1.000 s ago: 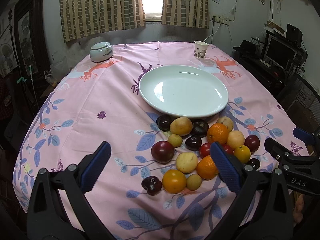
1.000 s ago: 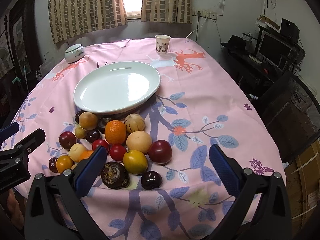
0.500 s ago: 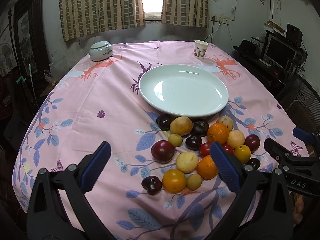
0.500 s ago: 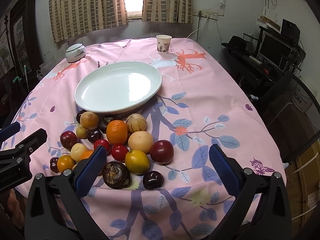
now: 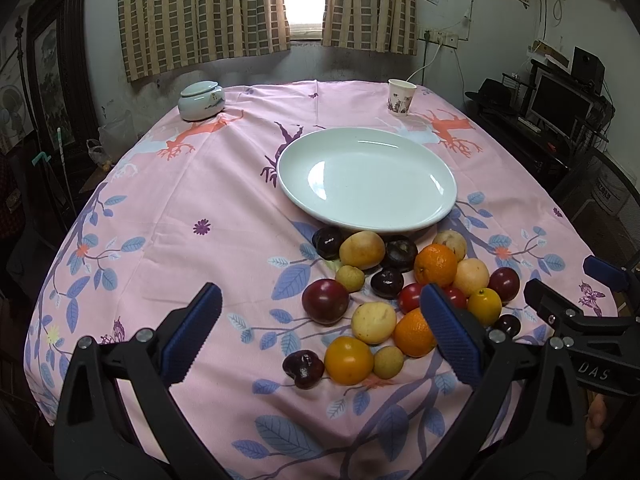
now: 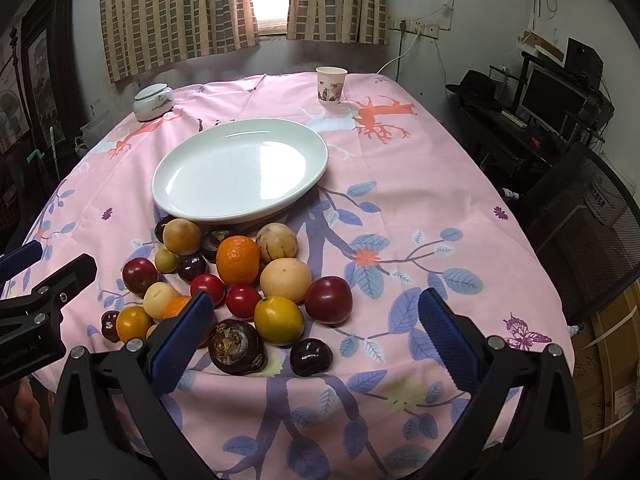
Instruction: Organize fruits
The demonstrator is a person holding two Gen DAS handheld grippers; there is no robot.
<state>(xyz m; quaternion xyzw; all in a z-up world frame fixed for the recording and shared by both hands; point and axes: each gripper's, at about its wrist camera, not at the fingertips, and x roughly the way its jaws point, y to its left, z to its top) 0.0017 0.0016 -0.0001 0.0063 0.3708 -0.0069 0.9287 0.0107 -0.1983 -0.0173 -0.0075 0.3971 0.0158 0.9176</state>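
Both claws, left claw point(image 5: 320, 332) and right claw point(image 6: 316, 332), gape wide above fruit pile point(image 5: 400, 292) beside plate point(image 5: 400, 222)

Pink tablecloth point(image 5: 208, 184) printed with blue leaves and coral trees; plain white plate point(image 5: 366, 178); near it, oranges point(image 5: 435, 264), dark red plums point(image 5: 325, 301), yellow fruit point(image 5: 349, 360), and pale tan ones point(image 6: 285, 280).

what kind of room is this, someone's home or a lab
Most likely a lived-in room in a home: a table under a pink flowered tablecloth, checked curtains over a small window, and a computer monitor on a cluttered desk to the side.
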